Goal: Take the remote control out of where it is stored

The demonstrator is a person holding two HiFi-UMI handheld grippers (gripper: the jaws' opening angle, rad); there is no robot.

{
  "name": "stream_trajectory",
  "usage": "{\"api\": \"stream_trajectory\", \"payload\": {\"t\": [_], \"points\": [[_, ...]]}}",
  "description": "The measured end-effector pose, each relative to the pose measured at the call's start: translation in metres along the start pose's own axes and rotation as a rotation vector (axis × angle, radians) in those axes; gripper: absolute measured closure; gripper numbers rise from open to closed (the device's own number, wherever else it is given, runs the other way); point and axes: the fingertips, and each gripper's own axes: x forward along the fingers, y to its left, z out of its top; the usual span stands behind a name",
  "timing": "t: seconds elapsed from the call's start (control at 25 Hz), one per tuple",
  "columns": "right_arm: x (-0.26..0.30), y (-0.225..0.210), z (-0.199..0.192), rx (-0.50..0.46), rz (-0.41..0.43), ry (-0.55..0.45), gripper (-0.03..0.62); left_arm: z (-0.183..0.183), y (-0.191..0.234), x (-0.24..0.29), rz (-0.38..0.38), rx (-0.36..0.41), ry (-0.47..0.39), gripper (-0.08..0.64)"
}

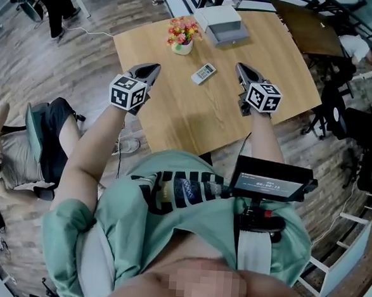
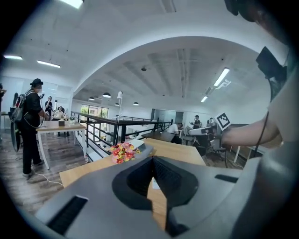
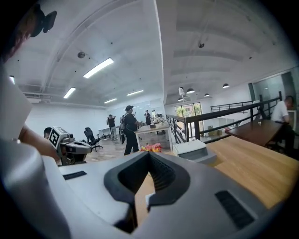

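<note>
A small white remote control (image 1: 203,73) lies flat in the open on a light wooden square desk (image 1: 194,120). It sits between our two tools and apart from both. Behind it, near the desk's far edge, are a grey-and-white box-shaped storage unit (image 1: 221,23) and a white pot of red and yellow flowers (image 1: 182,35).

Our left tool (image 1: 155,67) hovers near the desk's left edge, its jaws clenched together on nothing. Our right tool (image 1: 240,66) hovers to the remote's right, likewise clenched and empty.

The desk's near half is bare wood. Grey-brown plank flooring (image 1: 106,18) surrounds it, open on the left, while dark office chairs (image 1: 340,117) crowd the right side. A black metal railing (image 2: 100,125) stands beyond the desk.
</note>
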Motion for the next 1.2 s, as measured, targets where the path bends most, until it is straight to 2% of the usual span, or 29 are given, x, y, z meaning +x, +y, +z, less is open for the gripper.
{"api": "stream_trajectory", "payload": {"t": [0.24,0.4,0.48,0.64,0.72,0.96,1.2], "points": [[-0.052,0.072,0.013,-0.005,-0.027,-0.018,0.588,0.002,-0.014,-0.080,-0.031,-0.009,-0.061,0.555],[-0.086,0.088,0.030,0.003,-0.040,-0.055,0.588,0.007,-0.012,-0.118,0.004,-0.058,-0.099,0.555],[-0.103,0.087,0.045,0.001,-0.045,-0.080,0.588,0.017,-0.019,-0.132,0.018,-0.053,-0.115,0.555],[-0.147,0.084,0.073,-0.032,-0.030,-0.122,0.588,0.053,-0.055,-0.157,0.062,0.041,-0.166,0.555],[-0.169,0.080,0.078,-0.050,-0.008,-0.130,0.588,0.066,-0.074,-0.164,0.095,0.058,-0.200,0.555],[-0.249,0.039,0.063,-0.024,0.012,-0.118,0.588,0.080,-0.159,-0.154,0.151,0.012,-0.291,0.555],[-0.308,0.007,0.029,-0.004,0.039,-0.099,0.588,0.052,-0.236,-0.134,0.151,-0.059,-0.308,0.555]]}}
